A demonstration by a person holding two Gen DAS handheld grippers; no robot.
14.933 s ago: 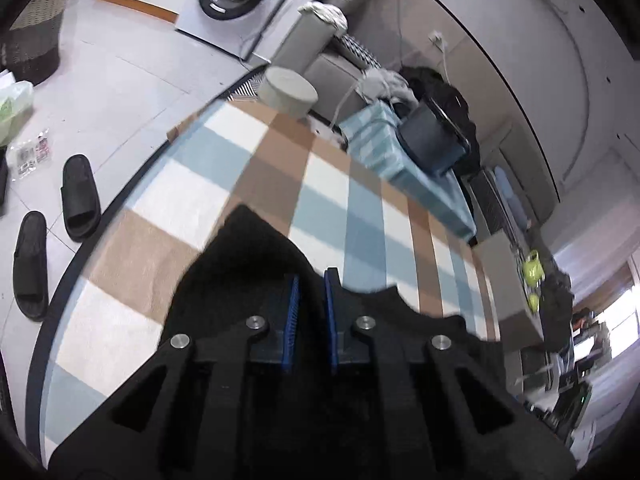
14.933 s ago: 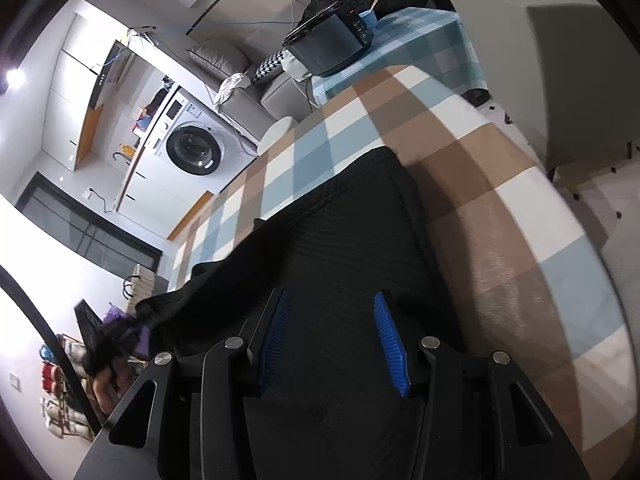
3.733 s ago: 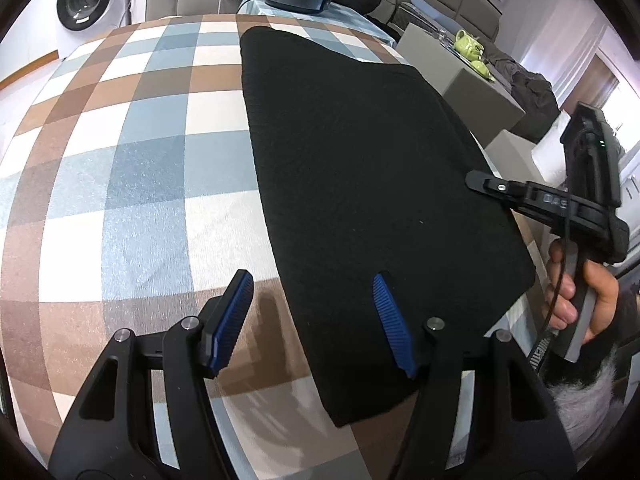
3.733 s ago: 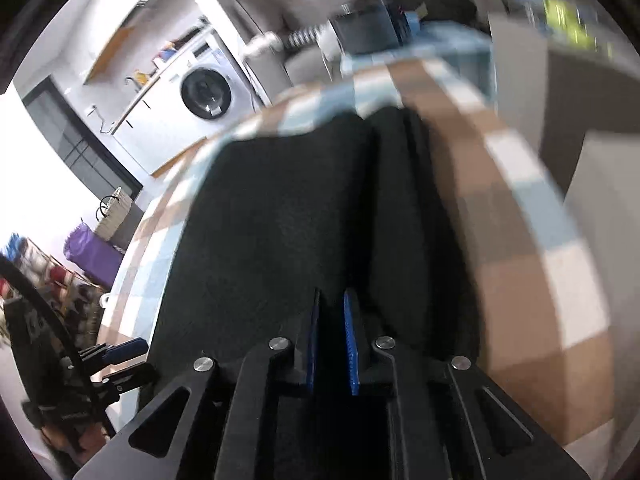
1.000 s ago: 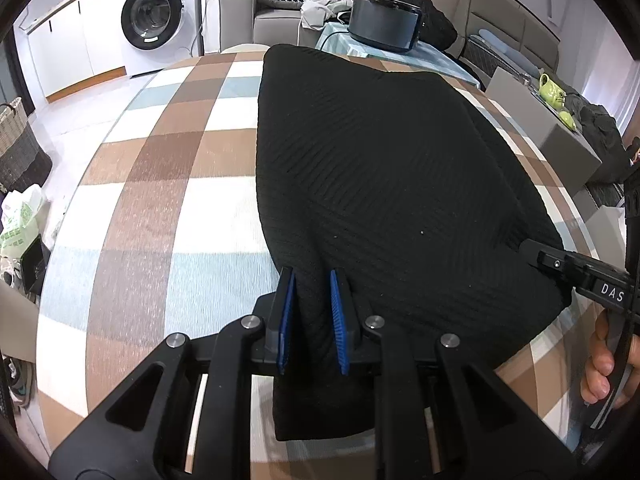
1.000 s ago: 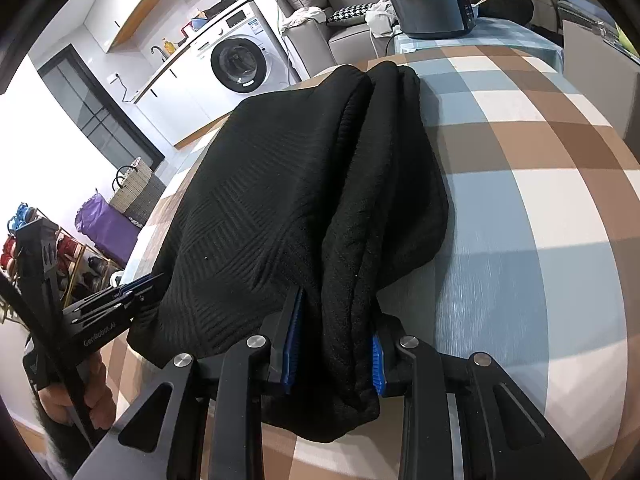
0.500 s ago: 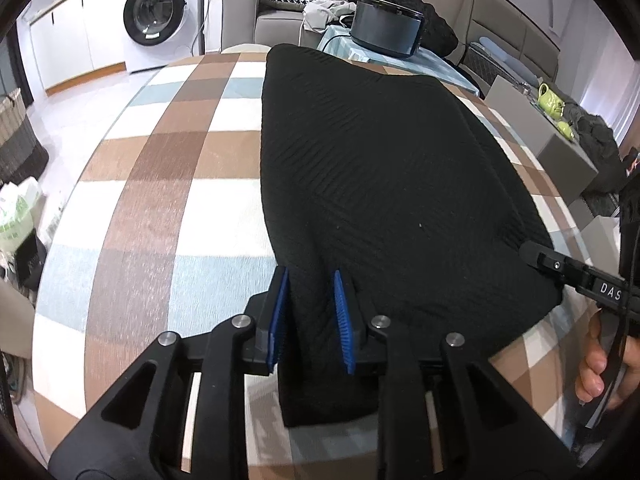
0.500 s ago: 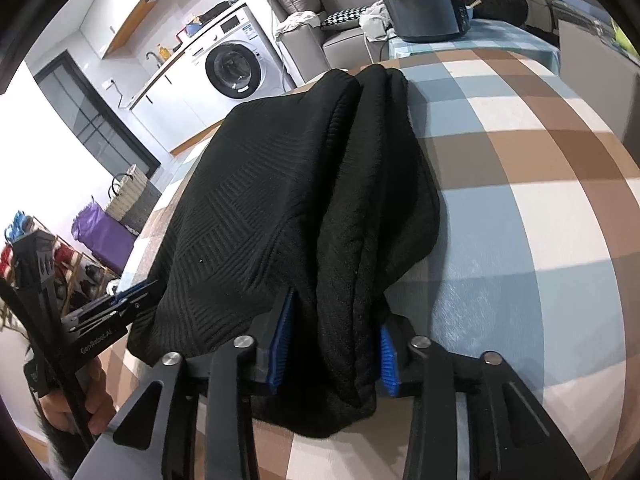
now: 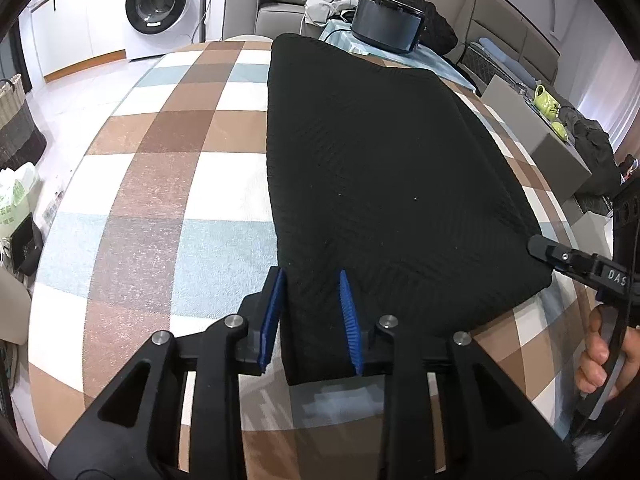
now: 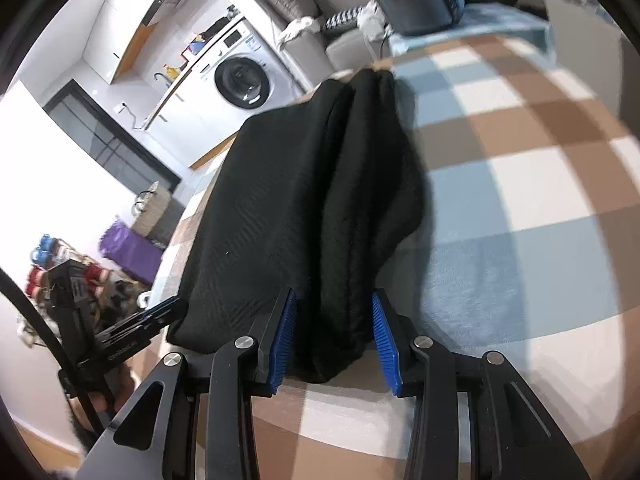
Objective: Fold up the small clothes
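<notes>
A black knitted garment (image 9: 384, 168) lies folded lengthwise on the checked tablecloth (image 9: 160, 184). My left gripper (image 9: 310, 314) is open, its blue pads on either side of the garment's near left corner. In the right wrist view the garment (image 10: 316, 200) shows stacked folds along its right side. My right gripper (image 10: 334, 340) is open, its pads on either side of the near right end. The right gripper's tip also shows in the left wrist view (image 9: 568, 258), at the garment's right corner.
A washing machine (image 9: 156, 4) and a grey sofa (image 9: 260, 12) stand beyond the table. A dark appliance (image 9: 386, 28) sits on a blue-checked surface behind the garment. A grey side table (image 9: 536, 136) is at the right. A basket (image 9: 16, 128) stands on the floor at the left.
Both grippers have opened and let go of the garment's near edge. The garment now rests flat on the table. The right wrist view has tilted.
</notes>
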